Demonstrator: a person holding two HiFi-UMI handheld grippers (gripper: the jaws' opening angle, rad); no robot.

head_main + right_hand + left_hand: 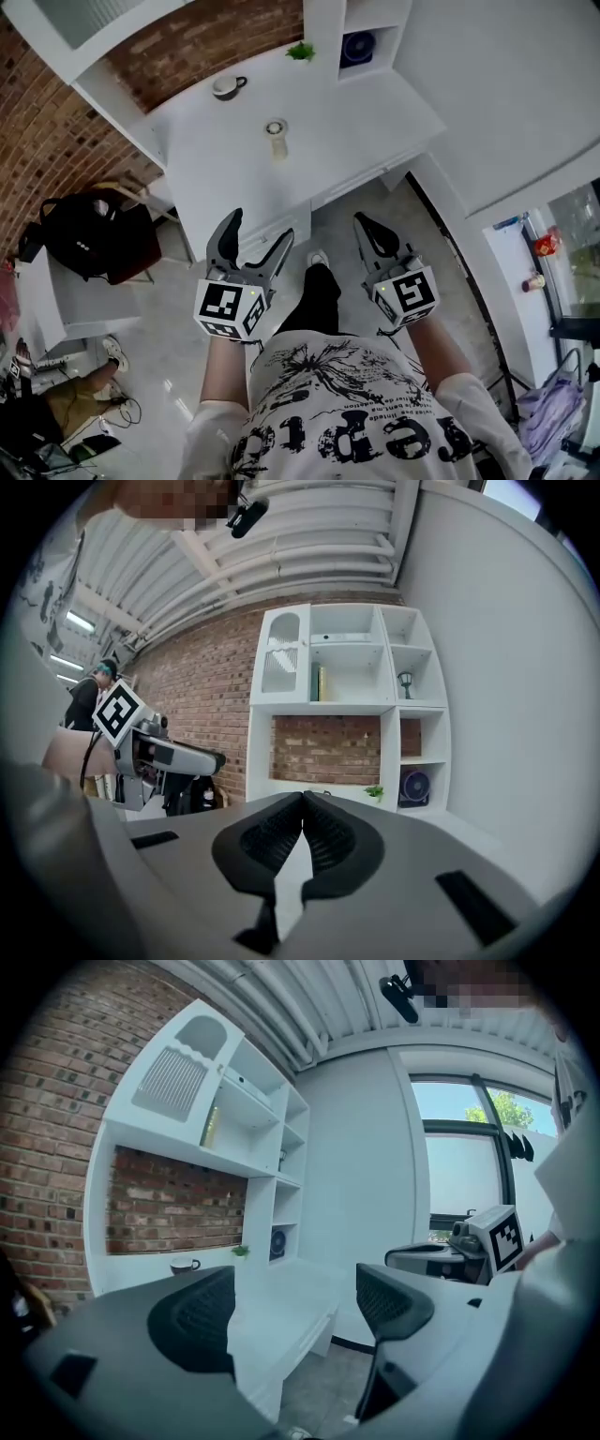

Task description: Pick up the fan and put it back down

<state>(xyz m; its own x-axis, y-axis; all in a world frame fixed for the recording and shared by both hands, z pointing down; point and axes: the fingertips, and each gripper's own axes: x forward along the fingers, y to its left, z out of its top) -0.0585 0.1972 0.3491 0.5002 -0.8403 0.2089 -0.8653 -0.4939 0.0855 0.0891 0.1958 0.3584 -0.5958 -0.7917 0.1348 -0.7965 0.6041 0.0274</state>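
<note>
The small dark-blue fan (357, 49) stood upright in the bottom cubby of the white shelf (323, 28) at the far end of the table (328, 131). Its round face was turned out toward the room, well apart from both tools. The left tool (260, 227) hung with jaws wide apart and empty. The right tool (364, 223) had its jaws pressed together on nothing. A cup (225, 87) sat on the table.

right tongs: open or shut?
Shut. In the right gripper view the right tongs have their tips touching, with nothing between them.
</note>
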